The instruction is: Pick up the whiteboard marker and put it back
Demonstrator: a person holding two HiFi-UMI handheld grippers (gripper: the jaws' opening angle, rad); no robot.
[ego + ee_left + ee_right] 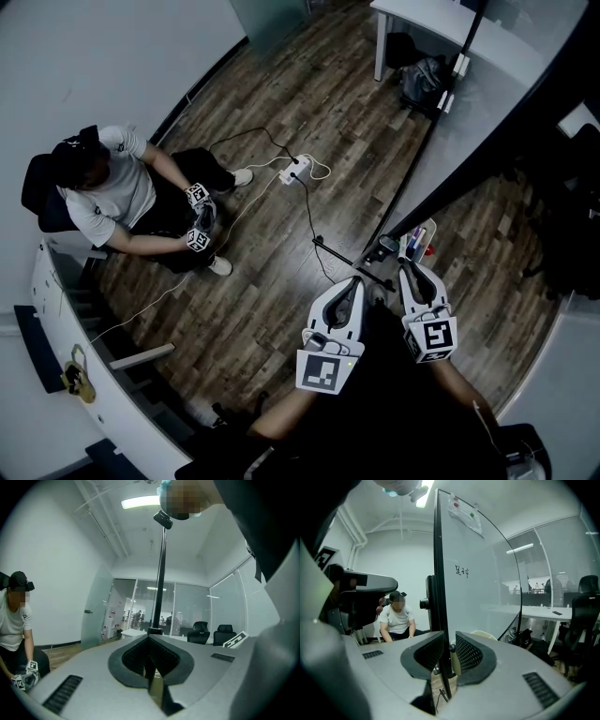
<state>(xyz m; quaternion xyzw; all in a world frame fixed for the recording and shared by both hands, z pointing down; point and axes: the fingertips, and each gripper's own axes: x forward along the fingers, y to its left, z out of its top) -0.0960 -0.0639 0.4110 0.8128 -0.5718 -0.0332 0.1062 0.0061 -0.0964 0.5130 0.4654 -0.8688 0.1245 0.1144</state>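
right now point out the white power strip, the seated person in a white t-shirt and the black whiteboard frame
white power strip (297,171): head view, middle of its body
seated person in a white t-shirt (112,192): head view, on the shirt
black whiteboard frame (440,573): right gripper view, its upright edge bar

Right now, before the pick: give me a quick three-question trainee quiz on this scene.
1. True or false: the left gripper has its fingers closed together.
2. The right gripper has its fingers: A) clamped on something, B) apart and empty, C) out of view.
3. In the head view, which gripper is nearer the markers?
Key: 1 true; 2 B; 3 the right gripper.
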